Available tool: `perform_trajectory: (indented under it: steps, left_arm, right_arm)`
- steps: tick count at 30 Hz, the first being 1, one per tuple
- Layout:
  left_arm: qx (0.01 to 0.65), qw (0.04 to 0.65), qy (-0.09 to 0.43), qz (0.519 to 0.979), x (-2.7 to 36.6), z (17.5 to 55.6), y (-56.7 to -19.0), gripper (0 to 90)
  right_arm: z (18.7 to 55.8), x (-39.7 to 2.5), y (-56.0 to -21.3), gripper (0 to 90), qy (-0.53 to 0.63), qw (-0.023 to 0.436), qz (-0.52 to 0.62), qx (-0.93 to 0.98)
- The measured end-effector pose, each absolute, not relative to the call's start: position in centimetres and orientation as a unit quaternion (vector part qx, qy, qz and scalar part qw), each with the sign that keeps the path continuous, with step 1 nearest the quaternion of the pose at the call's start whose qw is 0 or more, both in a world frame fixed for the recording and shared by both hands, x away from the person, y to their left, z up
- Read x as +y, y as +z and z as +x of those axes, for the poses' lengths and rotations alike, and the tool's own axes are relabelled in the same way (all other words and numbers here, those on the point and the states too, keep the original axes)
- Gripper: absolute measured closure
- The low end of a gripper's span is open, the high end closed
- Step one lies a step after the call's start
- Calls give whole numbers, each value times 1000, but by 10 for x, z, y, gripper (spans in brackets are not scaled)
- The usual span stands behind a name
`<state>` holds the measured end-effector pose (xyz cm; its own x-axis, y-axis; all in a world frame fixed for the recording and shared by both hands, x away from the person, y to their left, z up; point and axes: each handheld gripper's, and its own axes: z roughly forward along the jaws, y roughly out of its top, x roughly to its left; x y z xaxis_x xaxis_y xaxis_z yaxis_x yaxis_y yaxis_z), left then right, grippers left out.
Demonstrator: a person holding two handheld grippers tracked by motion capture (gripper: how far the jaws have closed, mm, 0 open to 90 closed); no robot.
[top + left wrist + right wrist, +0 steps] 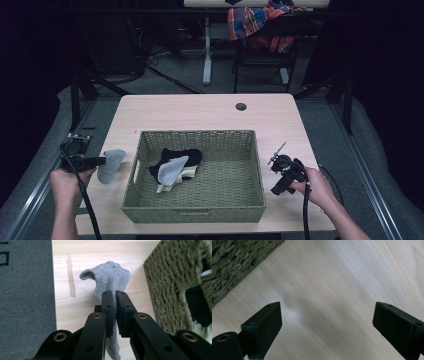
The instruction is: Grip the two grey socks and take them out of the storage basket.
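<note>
In the high view, the left gripper [102, 161] is at the left of the frame, just outside the left wall of the woven basket [200, 212]. Its jaws are pressed together on a grey sock [111, 166], which hangs over the table [200, 112] close to the basket. In the left gripper view the sock [110, 277] rises above the jaws and also hangs below them.

The right gripper [327, 322] is at the right of the high view, near the right wall of the basket. Its jaws stand wide apart above bare wood and grip nothing.

Inside the basket, at its left part, lie a black sock [187, 154] and another grey sock [172, 170].
</note>
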<state>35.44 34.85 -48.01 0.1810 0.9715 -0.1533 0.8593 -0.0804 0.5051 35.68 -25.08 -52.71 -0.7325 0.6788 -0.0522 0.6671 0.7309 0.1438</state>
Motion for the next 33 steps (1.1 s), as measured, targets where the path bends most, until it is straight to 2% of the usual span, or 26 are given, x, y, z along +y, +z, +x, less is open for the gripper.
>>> perform_trajectory:
  steps: [10,15,17,21,26,29,33]
  left_arm:
    - [624,223,82,744,336,364,-500,851]
    - [620,213,73,751,335,366,-504,795]
    - [620,217,66,751,336,365,-502,735]
    - [634,238,69,733,340,363,-492,498]
    - [631,263,104,723,335,358,-470,268]
    - [621,271,117,726,329,356,-461,167]
    - [593,286,140,740,310,352,-441,149]
  right_arm:
    - [357,-251,-527,83,57,51,362,929]
    - [357,-251,-527,83,56,51,362,929]
    - [357,-251,-527,83,57,50,362,929]
    - [357,-250,-527,83,55,52,362,929]
    - [357,-251,-527,83,57,50,362,929]
    - [357,-251,-527,83,57,50,362,929]
    - [357,-251,-527,83,57,50,362,929]
